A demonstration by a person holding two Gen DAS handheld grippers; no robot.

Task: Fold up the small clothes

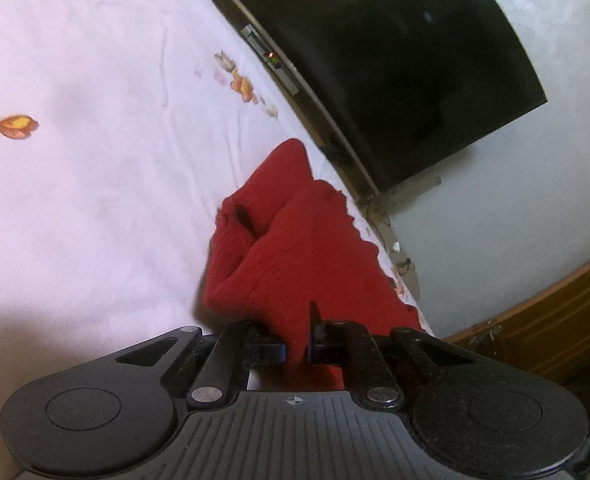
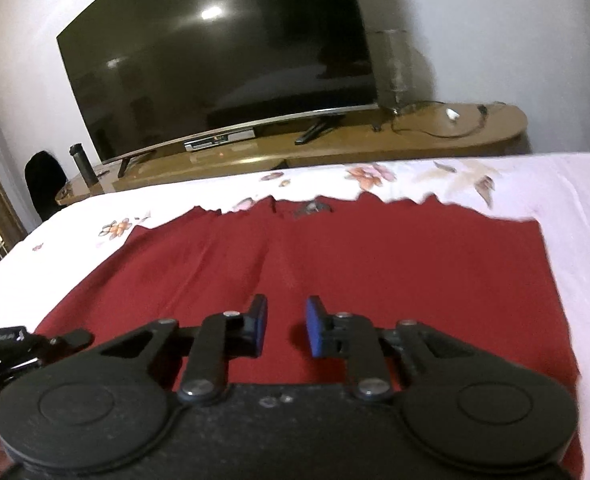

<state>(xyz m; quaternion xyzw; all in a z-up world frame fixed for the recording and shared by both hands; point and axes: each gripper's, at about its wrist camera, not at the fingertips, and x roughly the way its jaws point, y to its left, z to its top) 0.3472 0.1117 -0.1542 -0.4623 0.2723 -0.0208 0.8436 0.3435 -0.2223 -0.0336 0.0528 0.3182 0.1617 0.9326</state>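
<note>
Your left gripper (image 1: 296,347) is pinched on a fold of the red knit garment (image 1: 295,248), the blue pads nearly together with cloth bunched between them. Your right gripper (image 2: 286,327) hovers over the garment (image 2: 335,264) with a clear gap between its pads; red cloth shows through that gap, but nothing looks clamped there.

That garment lies on the white floral bedsheet (image 1: 75,180), spread fairly flat in the right wrist view, with its scalloped far hem (image 2: 375,200) towards the foot of the bed. In the left wrist view one side is drawn up into a ridge ahead of the jaws.

You look to be at the start of a fold: one edge gripped, the other not yet taken. The next move probably calls for the right gripper to drop onto the near edge and close, so both sides lift together and the knit does not drag or twist.

Beyond the bed stands a wooden TV bench (image 2: 475,132) with a dark television (image 2: 215,52), a set-top box (image 2: 219,140) and loose cables (image 2: 435,120). No brand or writing is legible anywhere; a small label at the left edge of the right view is too blurred.
</note>
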